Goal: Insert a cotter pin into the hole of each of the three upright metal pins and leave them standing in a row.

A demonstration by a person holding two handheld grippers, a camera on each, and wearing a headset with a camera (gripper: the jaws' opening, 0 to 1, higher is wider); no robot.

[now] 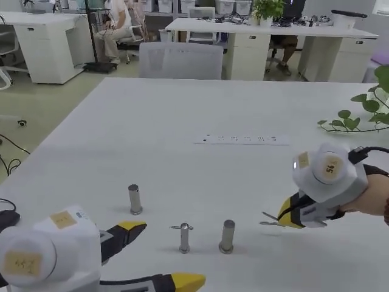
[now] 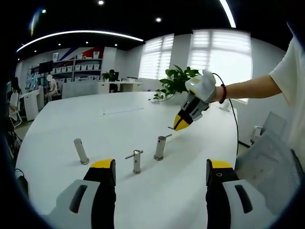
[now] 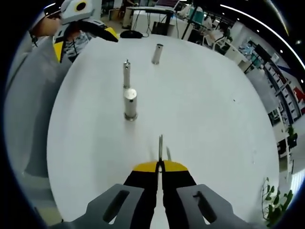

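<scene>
Three upright metal pins stand on the white table (image 1: 200,115): a left pin (image 1: 135,199), a middle pin (image 1: 184,237) and a right pin (image 1: 227,236). A cotter pin (image 1: 182,227) sits crosswise through the middle pin's top. My right gripper (image 1: 283,218) hovers just right of the right pin, shut on another cotter pin (image 1: 268,219) that points toward it. In the right gripper view that cotter pin (image 3: 160,147) sticks out of the closed jaws, in line with the nearest metal pin (image 3: 130,104). My left gripper (image 1: 163,254) is open at the front left, holding nothing.
A strip of paper (image 1: 242,140) lies mid-table beyond the pins. Plant leaves (image 1: 364,112) hang over the table's right edge. A grey chair (image 1: 180,61) stands at the far edge, with desks and seated people behind it.
</scene>
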